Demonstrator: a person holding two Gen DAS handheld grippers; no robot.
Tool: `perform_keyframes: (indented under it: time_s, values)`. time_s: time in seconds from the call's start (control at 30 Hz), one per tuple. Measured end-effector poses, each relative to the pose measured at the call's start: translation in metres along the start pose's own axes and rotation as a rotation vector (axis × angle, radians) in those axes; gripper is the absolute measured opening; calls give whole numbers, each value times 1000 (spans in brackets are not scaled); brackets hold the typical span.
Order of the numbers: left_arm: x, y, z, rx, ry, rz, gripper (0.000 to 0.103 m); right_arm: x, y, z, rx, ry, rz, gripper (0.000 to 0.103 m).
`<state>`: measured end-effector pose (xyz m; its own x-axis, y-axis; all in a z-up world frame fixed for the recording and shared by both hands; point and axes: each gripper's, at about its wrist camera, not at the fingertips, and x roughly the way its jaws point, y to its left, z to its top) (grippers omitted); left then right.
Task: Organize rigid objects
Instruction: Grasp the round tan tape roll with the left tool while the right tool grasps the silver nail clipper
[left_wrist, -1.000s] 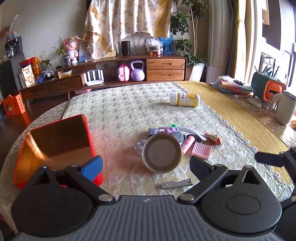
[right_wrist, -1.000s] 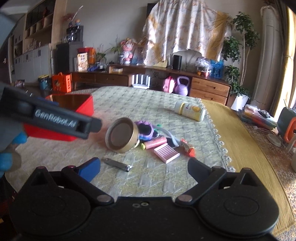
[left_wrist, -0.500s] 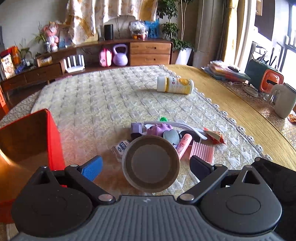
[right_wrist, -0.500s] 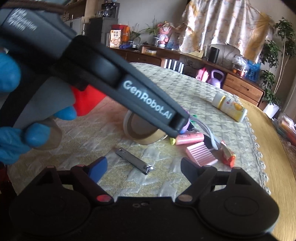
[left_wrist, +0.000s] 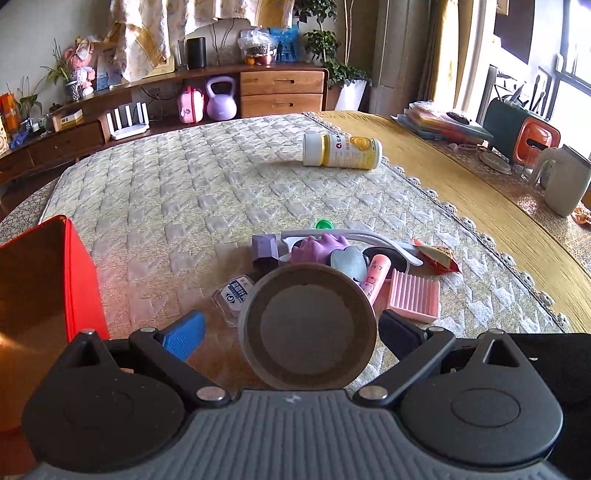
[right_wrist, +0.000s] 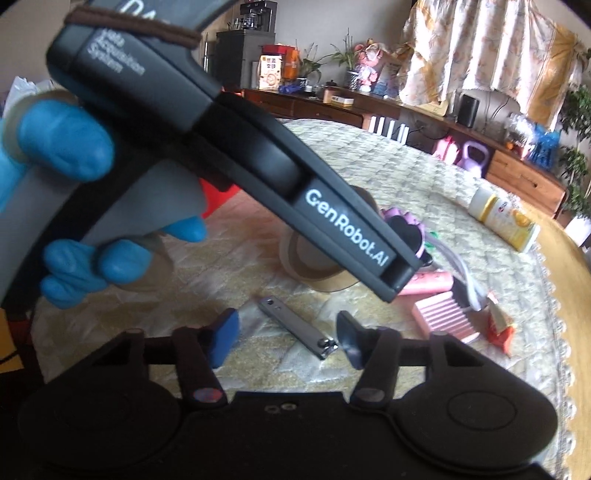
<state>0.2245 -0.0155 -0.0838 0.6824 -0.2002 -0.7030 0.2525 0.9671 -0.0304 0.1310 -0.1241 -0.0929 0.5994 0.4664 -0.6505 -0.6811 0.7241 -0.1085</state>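
A brown tape roll (left_wrist: 308, 326) stands on edge between the open fingers of my left gripper (left_wrist: 291, 330), not squeezed. Behind it lies a heap: a pink comb (left_wrist: 415, 297), a pink tube (left_wrist: 375, 275), a purple toy (left_wrist: 319, 245) and a small packet (left_wrist: 236, 293). A red box (left_wrist: 79, 284) stands at the left. In the right wrist view my right gripper (right_wrist: 286, 339) is open over a metal nail clipper (right_wrist: 297, 328), fingers on either side. The left gripper's body (right_wrist: 258, 173) crosses that view, partly hiding the tape roll (right_wrist: 317, 273).
A white and yellow bottle (left_wrist: 341, 150) lies farther back on the quilted mat (left_wrist: 184, 184). A red snack wrapper (left_wrist: 437, 256) lies right of the heap. A white kettle (left_wrist: 565, 182) and a green and orange appliance (left_wrist: 524, 133) stand on the wooden table at the right.
My left gripper has moved forward until the tape roll sits between its fingers. My right gripper has come down and narrowed around the nail clipper.
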Motion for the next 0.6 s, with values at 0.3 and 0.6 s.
perform_keyframes:
  time_s: [0.3,0.6]
  values:
    - [3,-1,1,8,0,7,87,-8,-7,-4,37,-1,59,31]
    - [1,-4,0,15,3,68,80,-13,-3,-6,80,0,-5,10]
